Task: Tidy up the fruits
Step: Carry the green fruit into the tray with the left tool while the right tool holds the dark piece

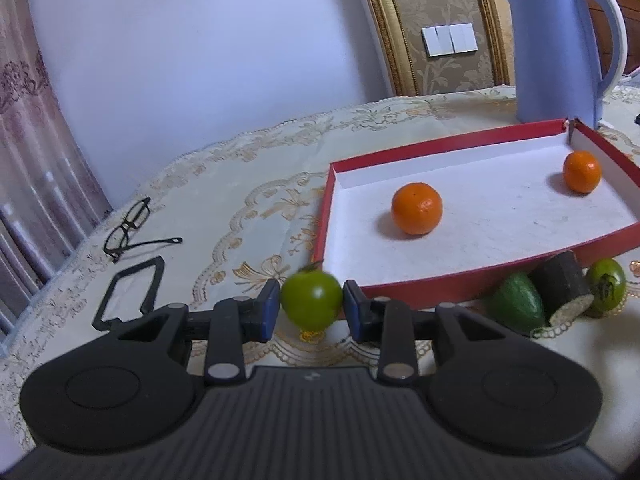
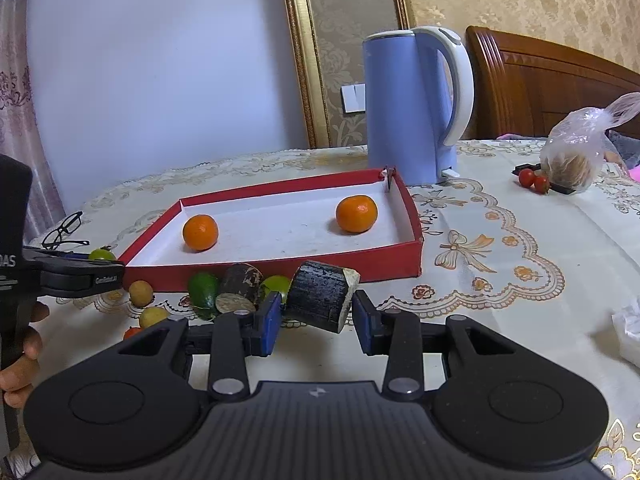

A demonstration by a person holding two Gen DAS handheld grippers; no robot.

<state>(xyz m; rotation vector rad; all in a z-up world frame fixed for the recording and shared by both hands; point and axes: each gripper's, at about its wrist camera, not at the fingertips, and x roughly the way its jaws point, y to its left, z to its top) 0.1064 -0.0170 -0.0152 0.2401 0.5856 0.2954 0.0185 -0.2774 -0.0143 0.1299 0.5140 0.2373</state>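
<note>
I see two oranges [image 2: 200, 232] already inside the red box [image 2: 280, 268], while my left tool [image 1: 311, 307] squeezes a green fruit [image 1: 312, 300] and my right tool [image 2: 316, 312] squeezes a dark cane piece [image 2: 320, 294] just in front of it, more fruit waiting there.

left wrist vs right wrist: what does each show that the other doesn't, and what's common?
Left wrist only: a black rectangular frame lying near the glasses, and the left gripper closed on a green tomato.

Right wrist only: a plastic bag, red cherry tomatoes, small yellow fruits, and the right gripper closed on a dark sugarcane piece.

Both: the red tray with two oranges, the blue kettle, the glasses.
</note>
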